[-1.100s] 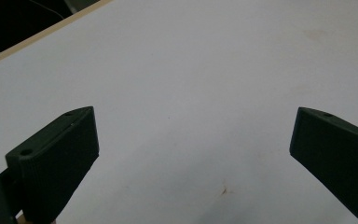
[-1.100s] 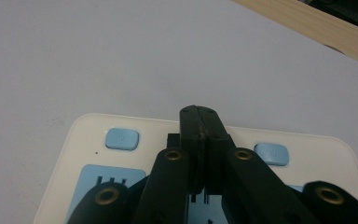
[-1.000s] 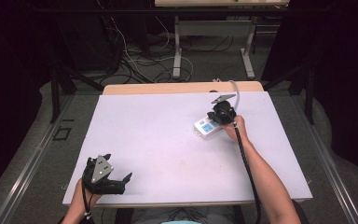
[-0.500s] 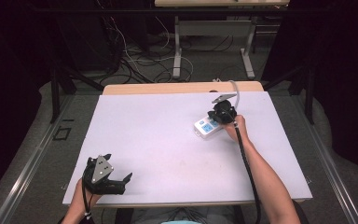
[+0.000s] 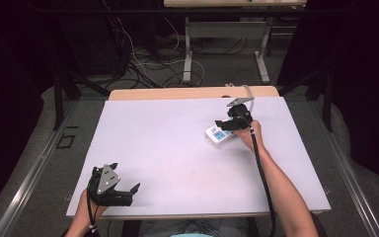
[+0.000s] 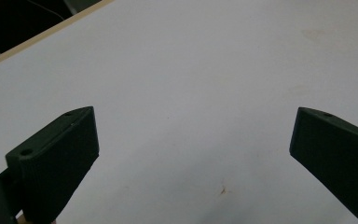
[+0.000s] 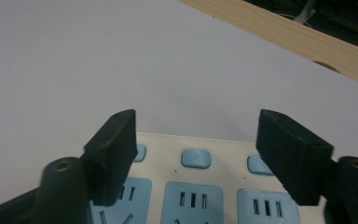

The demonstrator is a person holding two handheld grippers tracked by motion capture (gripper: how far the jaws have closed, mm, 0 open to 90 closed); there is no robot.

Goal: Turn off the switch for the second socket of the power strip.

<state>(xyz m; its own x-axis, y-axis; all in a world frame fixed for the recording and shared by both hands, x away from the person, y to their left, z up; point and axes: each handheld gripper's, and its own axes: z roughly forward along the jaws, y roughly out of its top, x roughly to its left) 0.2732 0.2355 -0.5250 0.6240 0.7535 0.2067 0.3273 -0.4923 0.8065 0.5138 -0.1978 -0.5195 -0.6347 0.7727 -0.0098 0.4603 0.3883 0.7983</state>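
At the lower left of the high view, the left gripper (image 5: 123, 193) rests on the white table (image 5: 168, 148) with its fingers spread wide, grasping nothing. Right of centre lies the white-and-blue power strip (image 5: 220, 135). The right gripper (image 5: 223, 124) hangs over it; its fingers have just been opening and stand released above the sockets.

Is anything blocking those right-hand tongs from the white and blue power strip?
Nothing visible. The right tongs hang just over the power strip, jaws apart after just opening, with bare table around it.
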